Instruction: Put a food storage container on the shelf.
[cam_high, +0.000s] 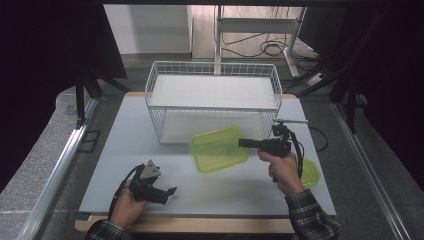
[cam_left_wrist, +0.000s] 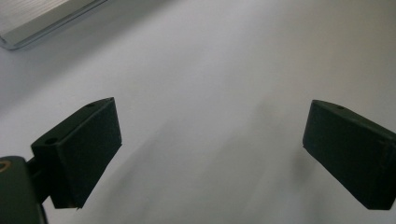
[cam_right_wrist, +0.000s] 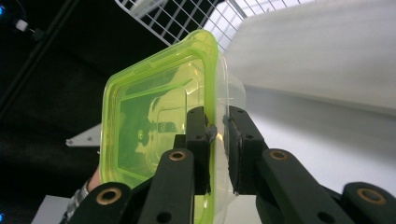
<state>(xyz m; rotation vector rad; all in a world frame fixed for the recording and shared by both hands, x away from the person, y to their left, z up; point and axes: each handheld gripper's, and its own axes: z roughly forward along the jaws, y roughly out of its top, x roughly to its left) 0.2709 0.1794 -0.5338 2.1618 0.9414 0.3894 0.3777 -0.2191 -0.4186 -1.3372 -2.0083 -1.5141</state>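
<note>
My right claw (cam_high: 243, 143) pinches the wall of the green food container (cam_high: 218, 149), held ahead of it before the wire basket (cam_high: 212, 80); thin grip, could slip out.

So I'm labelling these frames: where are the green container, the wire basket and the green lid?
green container (cam_high: 218, 150), high view, its base.
wire basket (cam_high: 212, 65), high view, back rim.
green lid (cam_high: 311, 174), high view, its top.

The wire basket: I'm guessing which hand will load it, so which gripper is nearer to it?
Right. The right gripper holds the green container by its rim just in front of the wire basket; the left gripper sits open near the table's front edge.
</note>
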